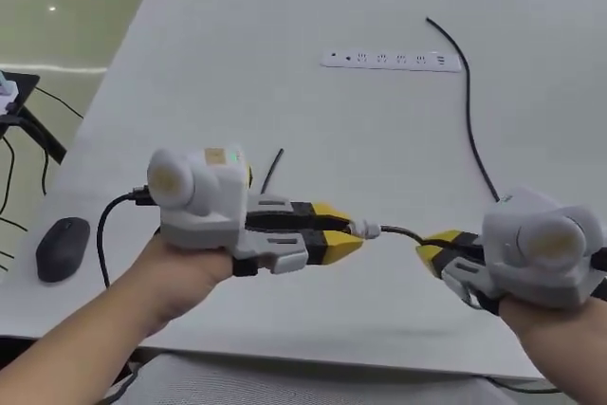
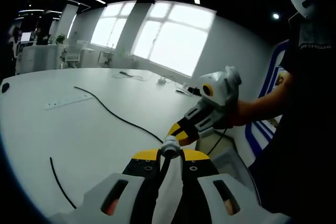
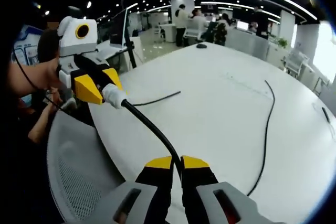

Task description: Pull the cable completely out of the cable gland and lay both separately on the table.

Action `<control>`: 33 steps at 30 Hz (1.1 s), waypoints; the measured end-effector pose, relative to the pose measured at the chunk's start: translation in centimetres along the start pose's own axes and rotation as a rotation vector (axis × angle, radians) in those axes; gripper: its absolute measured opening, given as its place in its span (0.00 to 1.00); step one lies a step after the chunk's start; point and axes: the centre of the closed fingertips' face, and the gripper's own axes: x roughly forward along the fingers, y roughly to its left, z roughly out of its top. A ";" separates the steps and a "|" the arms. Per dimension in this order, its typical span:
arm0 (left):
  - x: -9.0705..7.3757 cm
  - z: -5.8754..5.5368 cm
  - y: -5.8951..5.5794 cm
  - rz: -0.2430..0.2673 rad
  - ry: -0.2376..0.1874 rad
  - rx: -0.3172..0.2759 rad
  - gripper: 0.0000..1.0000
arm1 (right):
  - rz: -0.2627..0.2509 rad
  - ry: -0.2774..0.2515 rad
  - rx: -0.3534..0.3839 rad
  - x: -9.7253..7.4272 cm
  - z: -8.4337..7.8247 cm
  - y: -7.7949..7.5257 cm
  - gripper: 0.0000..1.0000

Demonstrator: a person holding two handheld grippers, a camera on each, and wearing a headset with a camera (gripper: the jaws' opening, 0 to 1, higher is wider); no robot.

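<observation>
Roughly midway at best, going by the layout. Holding the gland at the yellow tips of the left gripper, clamped on it, up in the air over the near edge of the table. Pinching the cable in the right gripper, jaws almost together around it, a little way out from the gland. Seen along the right gripper's own jaws: cable arching up from the pinch into the gland, slightly bowed rather than taut. Not yet pulled free, then, with one end still entering the gland. In the left gripper view, gland seated between the jaw tips, with a dark line running back between the jaws behind it. Probably the cable's tail still threaded through, though hard to say for certain. Cannot tell how much length remains inside. Not laid down yet either, gland and cable both off the table. Left to do: draw the grippers apart until the cable slips clear, perhaps with a fresh grip along the way, then set the two down apart from each other. Room for that on the bare table short of the power strip and the long cord. Best kept away from the short black piece lying just beyond the left gripper, to avoid mixing it up with the cable.
</observation>
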 end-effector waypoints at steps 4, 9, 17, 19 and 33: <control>-0.1 0.2 0.0 -0.002 -0.012 -0.012 0.15 | -0.002 0.003 0.084 0.3 -1.2 -0.7 0.00; 0.4 -0.2 -0.3 -0.007 0.002 0.000 0.15 | 0.018 -0.003 0.136 0.9 -2.5 -0.6 0.00; 0.6 -0.4 -0.8 -0.014 0.010 0.004 0.15 | 0.031 -0.002 0.169 0.7 -2.9 0.0 0.00; 0.6 -0.2 -0.6 -0.010 0.005 0.002 0.15 | 0.029 -0.012 0.145 0.5 -2.8 0.0 0.00; 0.1 0.5 0.1 -0.001 0.003 0.009 0.15 | 0.034 -0.098 0.120 -1.1 -1.2 0.5 0.06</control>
